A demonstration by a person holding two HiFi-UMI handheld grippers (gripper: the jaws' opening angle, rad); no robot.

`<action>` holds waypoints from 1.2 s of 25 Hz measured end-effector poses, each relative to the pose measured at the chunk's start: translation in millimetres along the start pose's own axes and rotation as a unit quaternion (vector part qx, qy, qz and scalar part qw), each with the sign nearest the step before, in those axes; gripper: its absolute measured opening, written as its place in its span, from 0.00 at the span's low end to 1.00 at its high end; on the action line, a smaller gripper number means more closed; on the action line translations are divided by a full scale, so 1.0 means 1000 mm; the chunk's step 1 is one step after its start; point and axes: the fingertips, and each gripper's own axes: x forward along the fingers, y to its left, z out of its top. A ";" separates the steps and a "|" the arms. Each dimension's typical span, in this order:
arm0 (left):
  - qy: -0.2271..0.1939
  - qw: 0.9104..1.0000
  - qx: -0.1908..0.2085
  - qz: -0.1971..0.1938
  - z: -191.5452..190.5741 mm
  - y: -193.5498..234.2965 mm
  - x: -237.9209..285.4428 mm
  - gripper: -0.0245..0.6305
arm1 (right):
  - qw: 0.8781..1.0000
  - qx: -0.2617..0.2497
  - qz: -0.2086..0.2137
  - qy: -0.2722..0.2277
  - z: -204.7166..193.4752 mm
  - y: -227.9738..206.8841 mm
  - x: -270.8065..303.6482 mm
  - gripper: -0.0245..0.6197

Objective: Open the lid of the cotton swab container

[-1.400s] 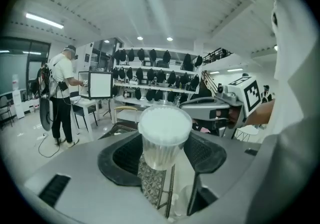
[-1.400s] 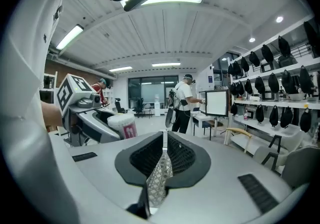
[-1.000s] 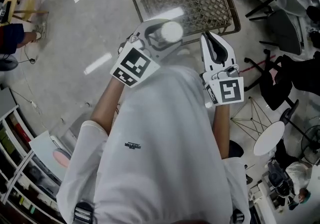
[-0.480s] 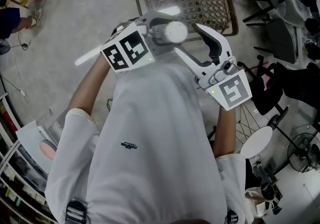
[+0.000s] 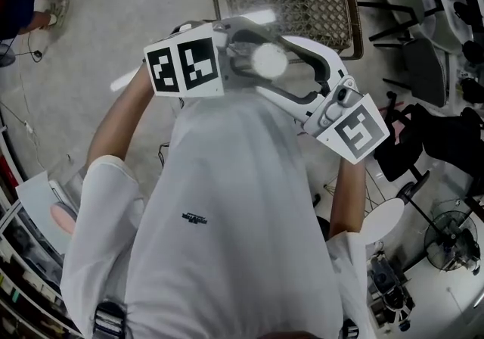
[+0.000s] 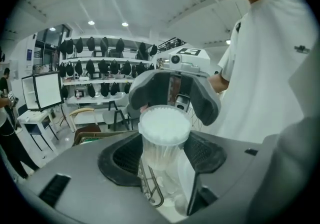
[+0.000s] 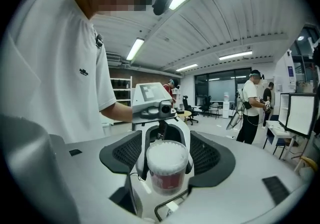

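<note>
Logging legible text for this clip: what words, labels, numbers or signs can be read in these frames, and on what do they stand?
No text can be read in any view.
Shirt logo: too small to read.
Red label on the cotton swab container: blurred, unreadable.
Marker cubes: black-and-white square patterns only, no words.

The left gripper (image 6: 162, 155) is clamping the cotton swab container (image 5: 270, 60) before the chest, with the left forearm (image 5: 113, 125) bending inward. The right gripper (image 7: 166, 158) is facing it. Its jaws have just been opening and are standing wide around the container without pressing on it.
</note>
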 end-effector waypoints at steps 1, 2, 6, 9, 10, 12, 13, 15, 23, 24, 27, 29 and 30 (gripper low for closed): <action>-0.003 1.000 0.003 -0.004 0.002 -0.001 -0.001 0.42 | 1.000 -0.002 0.003 0.005 -0.001 0.001 0.001 0.45; -0.006 1.000 0.005 -0.007 0.005 -0.002 -0.002 0.42 | 1.000 -0.003 0.003 0.008 -0.002 0.001 0.002 0.45; -0.016 1.000 0.017 -0.008 0.012 -0.002 -0.005 0.42 | 1.000 0.001 0.001 0.004 -0.001 -0.001 0.003 0.45; -0.012 1.000 0.025 -0.003 0.010 0.001 -0.004 0.42 | 1.000 -0.004 -0.004 0.016 -0.005 -0.005 0.003 0.45; -0.009 1.000 0.028 0.002 0.008 0.002 -0.003 0.42 | 1.000 0.000 -0.005 0.020 -0.007 -0.006 0.004 0.45; -0.008 0.999 0.031 0.013 0.007 0.004 -0.003 0.42 | 1.000 0.006 -0.007 0.021 -0.006 -0.008 0.005 0.45; -0.011 0.999 0.033 0.017 0.007 0.004 -0.003 0.42 | 1.000 0.006 -0.009 0.022 -0.005 -0.008 0.005 0.44; -0.018 0.999 0.039 0.021 0.009 0.002 -0.004 0.41 | 1.000 0.006 -0.014 0.025 -0.004 -0.006 0.004 0.44; -0.012 0.995 0.084 0.050 0.006 0.000 -0.002 0.40 | 0.999 0.051 -0.005 0.005 0.004 -0.004 0.003 0.43; -0.016 0.996 0.080 0.047 0.006 0.000 -0.002 0.40 | 0.999 0.053 0.000 0.001 0.004 -0.004 0.003 0.43; -0.019 0.996 0.074 0.046 0.006 0.002 -0.002 0.40 | 0.998 0.058 0.005 -0.006 0.007 -0.006 0.004 0.43; -0.024 0.996 0.067 0.045 0.008 0.004 -0.004 0.40 | 0.999 0.048 -0.002 -0.010 0.010 -0.007 0.005 0.43; -0.029 0.997 0.062 0.046 0.011 0.005 -0.006 0.40 | 0.999 0.039 -0.007 -0.011 0.012 -0.008 0.005 0.44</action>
